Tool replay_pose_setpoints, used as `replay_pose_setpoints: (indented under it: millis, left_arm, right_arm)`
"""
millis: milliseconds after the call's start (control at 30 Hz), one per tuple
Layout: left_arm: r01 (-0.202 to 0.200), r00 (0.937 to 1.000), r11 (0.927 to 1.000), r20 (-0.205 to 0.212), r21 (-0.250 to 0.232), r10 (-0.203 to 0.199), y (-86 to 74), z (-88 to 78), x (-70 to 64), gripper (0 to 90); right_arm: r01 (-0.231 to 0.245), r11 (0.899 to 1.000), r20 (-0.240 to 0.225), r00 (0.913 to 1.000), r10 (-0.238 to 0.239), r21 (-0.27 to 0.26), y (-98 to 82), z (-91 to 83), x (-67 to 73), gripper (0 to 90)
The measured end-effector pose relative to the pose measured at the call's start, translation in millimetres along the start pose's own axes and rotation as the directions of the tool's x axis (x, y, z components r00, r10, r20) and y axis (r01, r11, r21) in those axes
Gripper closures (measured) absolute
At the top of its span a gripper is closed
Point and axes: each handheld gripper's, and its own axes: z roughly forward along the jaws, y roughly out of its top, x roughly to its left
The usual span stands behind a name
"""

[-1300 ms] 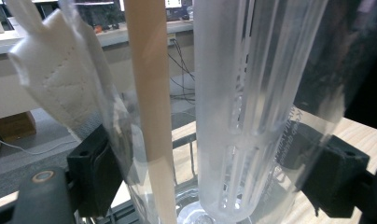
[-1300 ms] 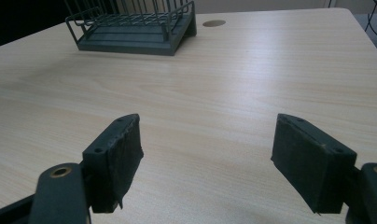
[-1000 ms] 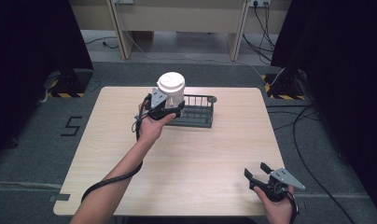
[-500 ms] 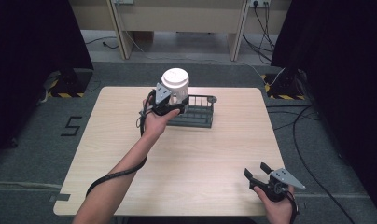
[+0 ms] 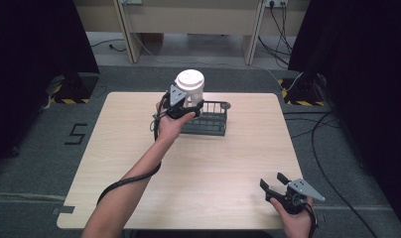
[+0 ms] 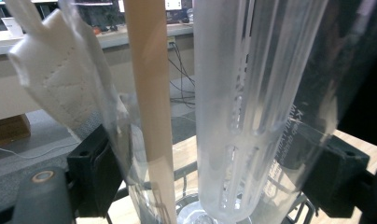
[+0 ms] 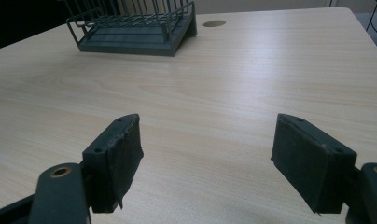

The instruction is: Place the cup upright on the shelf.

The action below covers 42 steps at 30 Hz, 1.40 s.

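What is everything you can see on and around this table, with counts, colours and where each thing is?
Jar: one, clear plastic with white lid, held above the rack's left end; a tan strip and ribbed clear tube show inside.
Rack: one, dark grey wire, far middle of the table.
Table: one, light wood, centre.
Cables: several, black, on the floor beyond and to the right.
Left gripper: one, black, shut on the jar.
Right gripper: one, black, open, near right corner of the table.
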Motion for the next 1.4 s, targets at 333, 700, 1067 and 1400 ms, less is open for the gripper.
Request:
replay_pose_setpoints:
  millis: [333, 700, 1067, 1400]
  left_arm:
    - [0.0, 1.0, 1.0, -0.006, 0.009, 0.0, 2.9, 14.5, -2.3, 17.7]
    - [0.023, 0.9994, 0.9994, -0.027, 0.026, -0.022, -0.7, 27.7, 0.0, 17.6]
    - [0.026, 0.999, 0.9987, -0.038, 0.043, -0.025, -6.0, 36.5, -1.9, 17.6]
    - [0.029, 0.9983, 0.9974, -0.054, 0.067, -0.025, -13.8, 44.5, -2.7, 17.6]
  right_arm:
    - [0.0, 1.0, -0.001, 1.0, 0.0, 0.0, 0.0, 0.0, 0.0, 24.7]
    - [0.002, 1.0, -0.004, 1.0, -0.002, 0.0, 0.0, 0.0, 0.1, 24.7]
    - [0.003, 1.0, -0.005, 1.0, -0.003, 0.003, 0.1, 0.1, 0.4, 24.7]
    - [0.004, 1.0, -0.007, 1.0, -0.004, 0.002, 0.1, 0.1, 0.5, 24.7]
